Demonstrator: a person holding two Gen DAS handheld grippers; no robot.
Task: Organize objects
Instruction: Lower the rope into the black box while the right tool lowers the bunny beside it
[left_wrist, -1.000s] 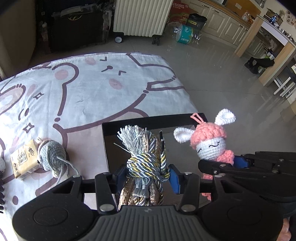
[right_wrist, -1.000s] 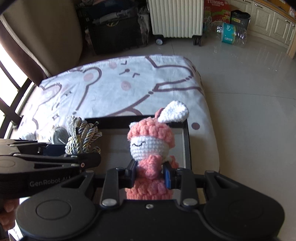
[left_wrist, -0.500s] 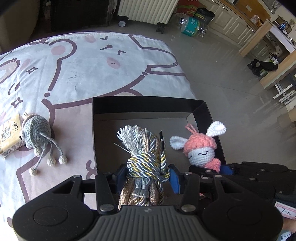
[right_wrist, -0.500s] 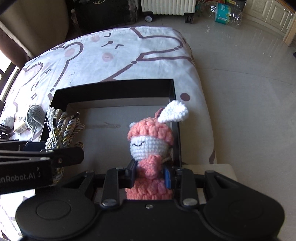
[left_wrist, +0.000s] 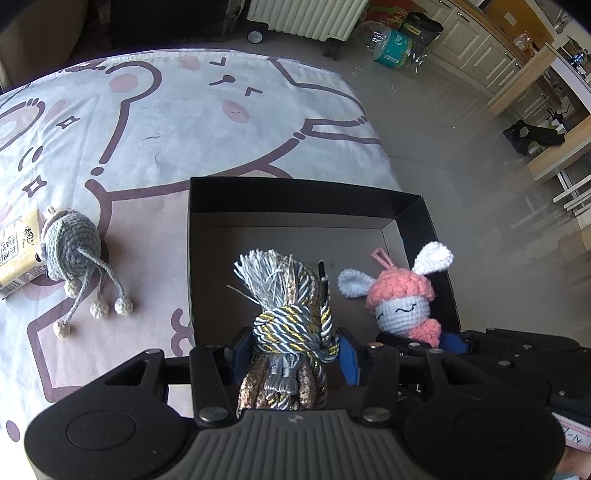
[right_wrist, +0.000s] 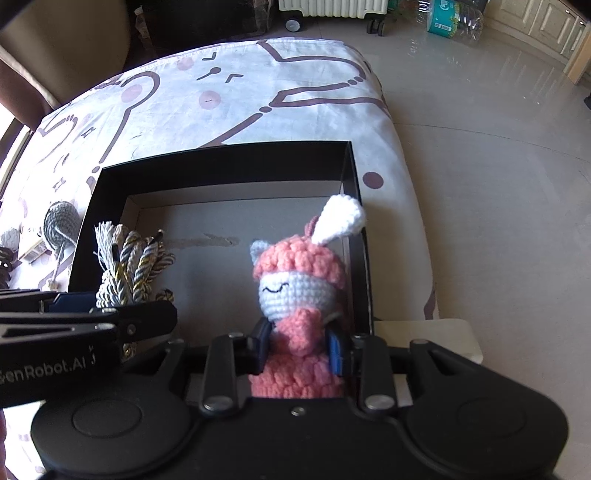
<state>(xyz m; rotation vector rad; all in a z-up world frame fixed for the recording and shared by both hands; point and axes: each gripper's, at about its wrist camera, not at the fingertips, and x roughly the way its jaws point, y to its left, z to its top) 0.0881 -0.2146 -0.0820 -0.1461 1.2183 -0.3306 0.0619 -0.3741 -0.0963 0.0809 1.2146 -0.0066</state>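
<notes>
My left gripper is shut on a grey and gold rope tassel, held above the near left part of an open black box. My right gripper is shut on a pink crochet bunny doll with white ears, held over the box's near right side. The bunny shows to the right in the left wrist view, and the tassel shows to the left in the right wrist view.
The box sits on a bed sheet with a cartoon print. A grey crochet toy and a yellow packet lie left of the box. The bed edge and tiled floor lie to the right.
Both grippers moved forward and down over the box with their loads. The box now fills more of both views.
</notes>
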